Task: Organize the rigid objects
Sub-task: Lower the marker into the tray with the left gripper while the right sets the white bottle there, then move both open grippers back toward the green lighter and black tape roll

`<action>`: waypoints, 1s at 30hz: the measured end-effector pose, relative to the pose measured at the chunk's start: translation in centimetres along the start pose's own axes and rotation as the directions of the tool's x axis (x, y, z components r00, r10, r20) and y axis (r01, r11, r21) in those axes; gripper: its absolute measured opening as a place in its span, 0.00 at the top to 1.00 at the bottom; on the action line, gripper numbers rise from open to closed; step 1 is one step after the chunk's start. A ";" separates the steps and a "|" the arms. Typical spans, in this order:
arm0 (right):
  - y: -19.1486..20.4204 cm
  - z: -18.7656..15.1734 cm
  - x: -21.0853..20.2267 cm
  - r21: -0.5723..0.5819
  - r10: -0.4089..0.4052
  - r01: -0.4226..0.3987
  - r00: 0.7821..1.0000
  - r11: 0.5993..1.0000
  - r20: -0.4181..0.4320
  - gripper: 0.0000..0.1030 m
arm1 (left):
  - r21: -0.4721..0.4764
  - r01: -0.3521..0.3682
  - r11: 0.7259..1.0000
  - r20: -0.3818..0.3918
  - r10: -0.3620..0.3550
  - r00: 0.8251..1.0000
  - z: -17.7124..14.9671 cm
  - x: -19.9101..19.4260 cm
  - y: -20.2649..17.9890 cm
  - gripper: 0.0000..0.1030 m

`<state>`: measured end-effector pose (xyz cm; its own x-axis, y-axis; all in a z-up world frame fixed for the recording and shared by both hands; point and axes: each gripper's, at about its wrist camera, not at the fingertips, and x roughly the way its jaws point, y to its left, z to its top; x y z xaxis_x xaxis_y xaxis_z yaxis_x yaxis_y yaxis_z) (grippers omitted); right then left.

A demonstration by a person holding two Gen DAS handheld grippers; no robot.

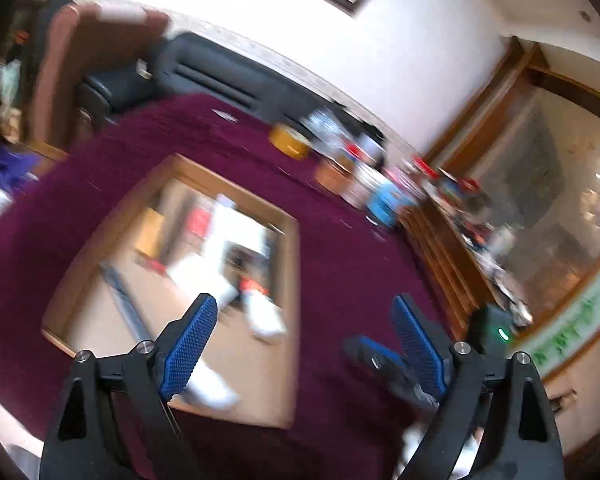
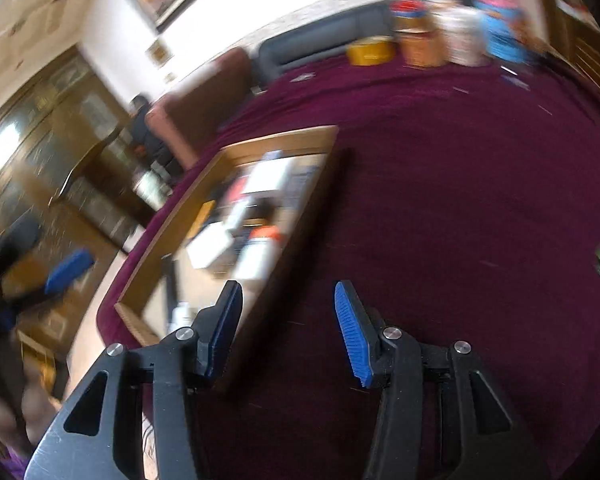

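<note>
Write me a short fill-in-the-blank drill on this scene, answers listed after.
1. The wooden tray rests on a cloth coloured ____.
2. Both the left tool and the right tool have their jaws ____.
3. The tool pads are coloured ____.
4. The yellow tub stands at the far edge of the cloth, ____ the tray.

Missing words: maroon; open; blue; outside
</note>
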<state>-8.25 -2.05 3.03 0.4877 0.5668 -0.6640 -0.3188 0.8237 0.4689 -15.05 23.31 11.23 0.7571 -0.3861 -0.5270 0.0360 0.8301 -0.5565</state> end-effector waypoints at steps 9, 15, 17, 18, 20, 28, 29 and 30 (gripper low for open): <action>-14.5 1.2 -11.2 0.209 -0.351 0.329 0.933 0.921 0.079 0.55 | 0.023 0.113 0.993 -0.148 -0.108 0.983 -4.7 4.9 -5.3 0.17; -15.8 2.8 -10.6 0.084 -0.476 0.471 0.878 0.878 0.059 0.55 | 0.042 0.098 0.994 -0.238 -0.085 0.968 -6.0 6.7 -6.6 0.17; -15.5 3.0 -9.2 0.027 -0.493 0.492 0.869 0.870 0.053 0.55 | 0.066 0.096 0.993 -0.252 -0.076 0.965 -6.5 6.9 -7.3 0.17; -15.3 3.1 -8.3 -0.001 -0.504 0.504 0.863 0.864 0.046 0.55 | 0.075 0.095 0.993 -0.258 -0.073 0.963 -6.6 7.0 -7.6 0.17; -15.4 3.4 -6.8 -0.034 -0.524 0.525 0.851 0.850 0.031 0.55 | 0.096 0.090 0.991 -0.271 -0.061 0.961 -7.0 7.5 -8.2 0.17; -17.6 2.6 -6.3 0.001 -0.507 0.507 0.861 0.862 0.026 0.55 | 0.196 0.008 0.981 -0.313 0.055 0.948 -8.5 9.6 -10.1 0.17; -17.7 2.4 -6.4 0.009 -0.503 0.503 0.864 0.864 0.026 0.55 | 0.228 -0.017 0.974 -0.310 0.089 0.947 -8.8 9.9 -10.6 0.17; -17.9 2.3 -6.4 0.019 -0.499 0.498 0.866 0.867 0.024 0.54 | 0.273 -0.052 0.961 -0.297 0.136 0.945 -9.2 10.1 -11.2 0.17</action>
<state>-3.77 -20.48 0.21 0.6009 0.0799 -0.7953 -0.0178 0.9961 0.0866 -13.82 6.42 6.21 0.5265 -0.3716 -0.7646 0.1730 0.9274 -0.3315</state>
